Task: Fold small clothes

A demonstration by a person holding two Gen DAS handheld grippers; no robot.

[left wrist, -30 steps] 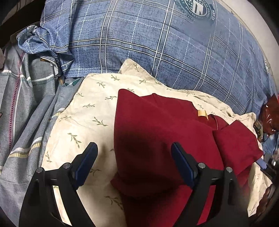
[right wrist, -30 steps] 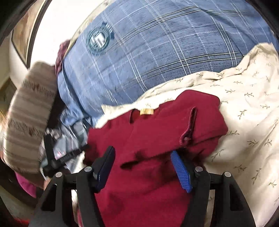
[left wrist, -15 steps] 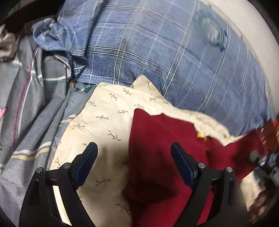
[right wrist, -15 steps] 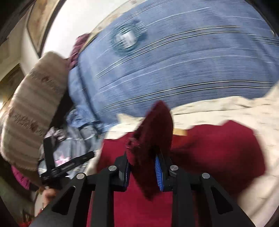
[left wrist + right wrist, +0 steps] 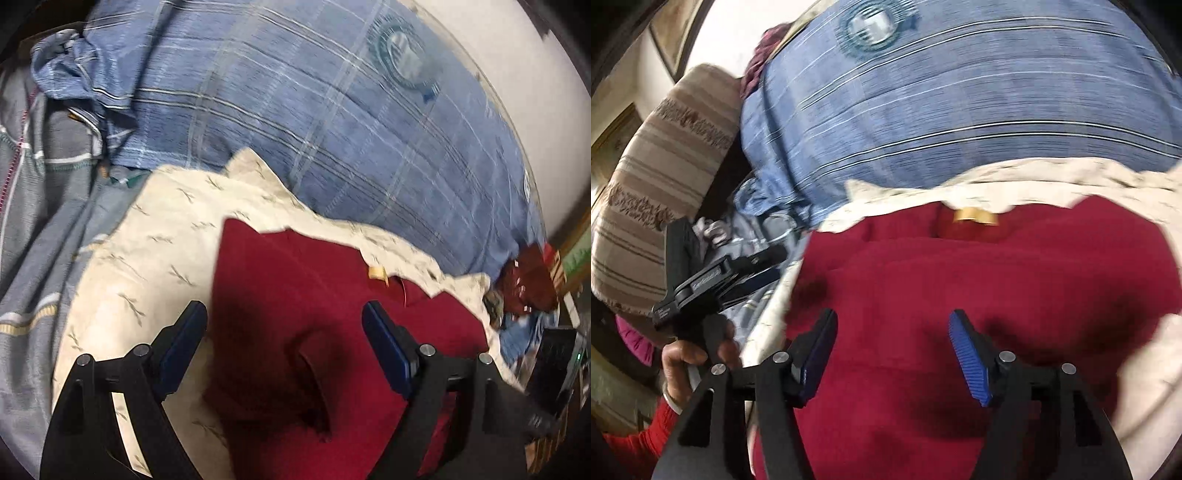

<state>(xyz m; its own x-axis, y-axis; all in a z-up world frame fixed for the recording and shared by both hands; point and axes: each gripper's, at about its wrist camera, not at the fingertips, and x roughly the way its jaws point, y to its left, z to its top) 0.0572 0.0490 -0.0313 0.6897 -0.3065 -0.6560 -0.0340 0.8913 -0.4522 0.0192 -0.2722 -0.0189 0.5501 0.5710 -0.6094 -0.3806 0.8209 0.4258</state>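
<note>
A dark red garment [image 5: 295, 317] with a tan neck label [image 5: 376, 273] lies on a cream leaf-print cloth [image 5: 155, 258]. My left gripper [image 5: 284, 314] hangs open above the garment's left part, with nothing between its fingers. In the right wrist view the same red garment [image 5: 997, 280] fills the middle, its label [image 5: 975, 216] at the far edge. My right gripper [image 5: 892, 321] hovers over it with its jaws opening and no cloth pinched between the blue pads. The picture is blurred by motion.
Blue plaid bedding [image 5: 332, 122] rises behind the cream cloth, and grey striped fabric [image 5: 37, 240] lies to the left. A striped beige cushion [image 5: 665, 166] stands at the left. A hand [image 5: 687, 354] in a red sleeve holds a black gripper body [image 5: 713, 273] there.
Half a second ago my right gripper was shut on a raised fold of the red garment. It has since let go and the fold lies flat. The left view has swung slightly.
</note>
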